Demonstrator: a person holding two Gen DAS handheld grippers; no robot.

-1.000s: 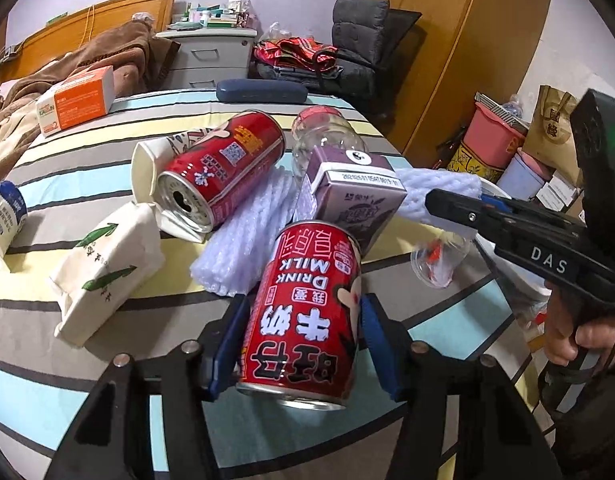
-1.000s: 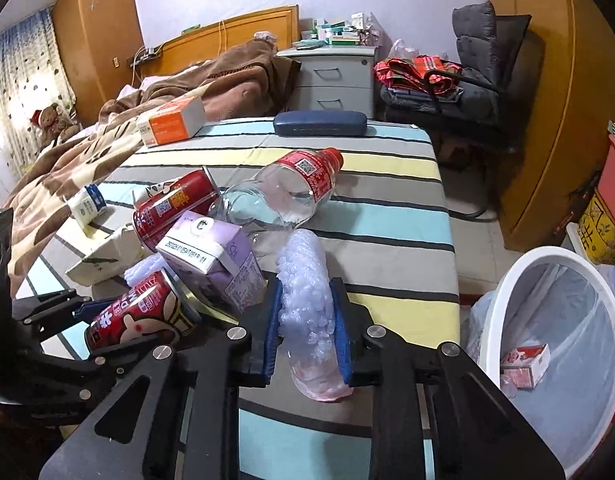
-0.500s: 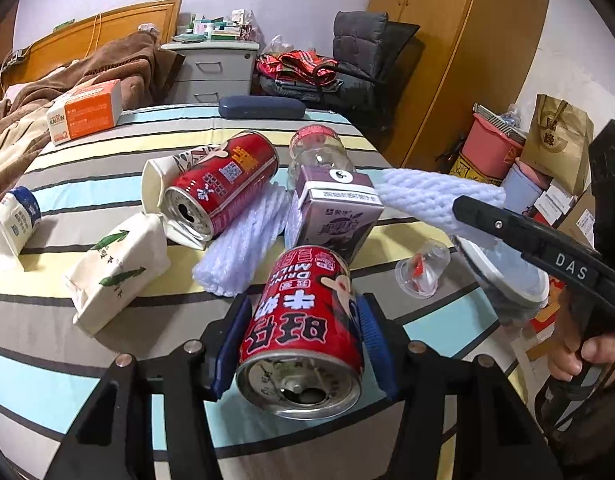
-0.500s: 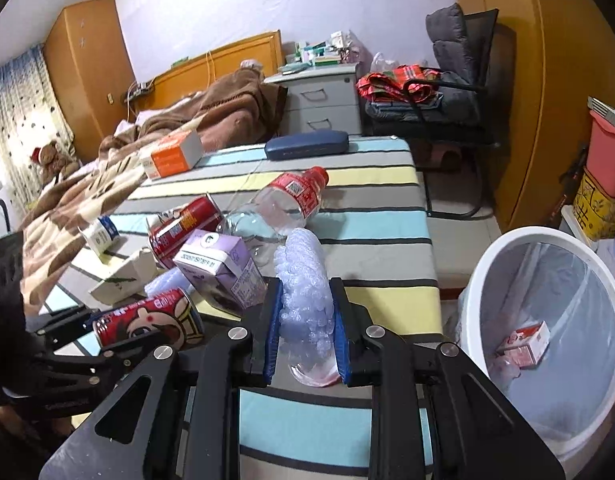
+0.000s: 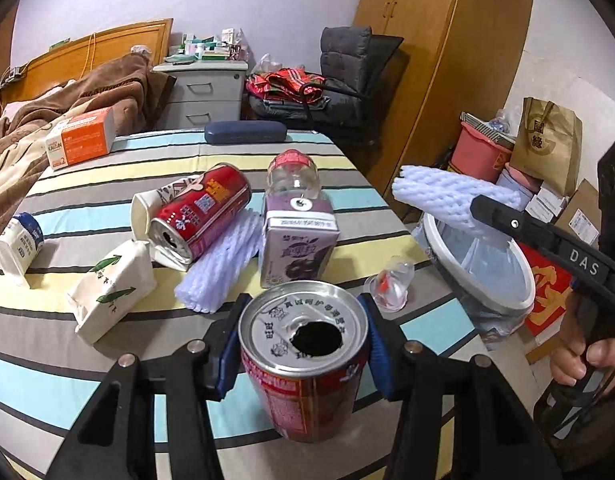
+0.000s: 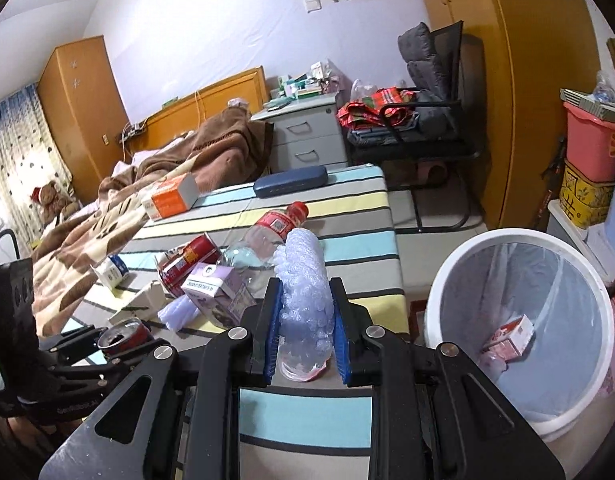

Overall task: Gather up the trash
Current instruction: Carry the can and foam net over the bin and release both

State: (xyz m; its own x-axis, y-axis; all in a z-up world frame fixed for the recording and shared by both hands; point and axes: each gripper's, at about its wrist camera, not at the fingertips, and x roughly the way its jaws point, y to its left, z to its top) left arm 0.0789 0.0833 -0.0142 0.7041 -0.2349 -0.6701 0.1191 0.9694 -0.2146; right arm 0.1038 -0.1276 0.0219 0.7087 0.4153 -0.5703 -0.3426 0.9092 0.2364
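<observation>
My left gripper [image 5: 303,344] is shut on a red milk drink can [image 5: 305,364], lifted upright above the striped table [image 5: 87,360], its opened top facing me. My right gripper [image 6: 305,332] is shut on a white foam net sleeve [image 6: 305,280] and holds it in the air left of the white trash bin [image 6: 523,420]. In the left wrist view the sleeve [image 5: 439,196] hangs over the bin [image 5: 503,300]. On the table lie a second red can [image 5: 203,212], a purple drink carton [image 5: 297,248], a clear bottle [image 5: 293,176], another foam sleeve [image 5: 223,264] and a small clear cup [image 5: 391,284].
Two white cartons [image 5: 111,288] [image 5: 17,240], an orange box [image 5: 81,136] and a dark blue case [image 5: 245,132] lie on the table. The bin holds a small carton [image 6: 509,334]. A bed, drawers, a chair and stacked boxes stand around.
The left gripper has lifted the red can off the table and tipped it upright. The right gripper has raised the foam sleeve and carried it toward the bin.
</observation>
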